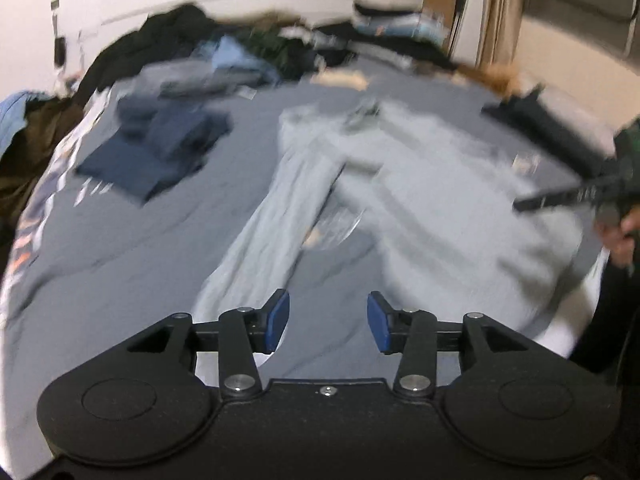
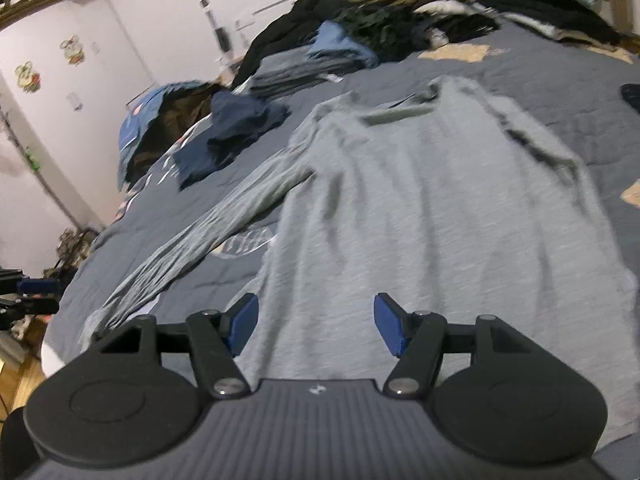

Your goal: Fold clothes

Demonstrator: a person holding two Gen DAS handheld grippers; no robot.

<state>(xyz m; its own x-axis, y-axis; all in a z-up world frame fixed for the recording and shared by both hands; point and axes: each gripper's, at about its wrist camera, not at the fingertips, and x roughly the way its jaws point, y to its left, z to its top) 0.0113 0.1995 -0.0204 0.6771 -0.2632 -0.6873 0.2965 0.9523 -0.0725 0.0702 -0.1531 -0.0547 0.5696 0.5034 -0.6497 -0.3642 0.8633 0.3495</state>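
garment: a grey long-sleeved top [image 2: 420, 208] is laid flat on the bed [image 2: 540, 76], hem at the near edge, collar toward the far edge where the clothes pile [image 2: 384, 28] is heaped.
long axis: the body is run from near edge to far edge; the left sleeve [image 2: 192, 248] is stretched out diagonally toward the near left corner of the bed.
right gripper [image 2: 316, 328]: jaws are spread wide, nothing is held; it is poised directly over the hem, so this one is judged nearer to the body of the top.
left gripper [image 1: 328, 322]: jaws are held wide and empty; it is placed over the bedcover just beside the cuff end of the sleeve, so the sleeve is judged its reach.
folded stack: dark blue items [image 1: 160, 148] are set near the left edge of the bed, well apart from the top.
hard to make out: the left view is smeared by motion; the top's right sleeve appears folded or tucked along the right side, though this cannot be confirmed. the near hem is hidden behind the right gripper's body.
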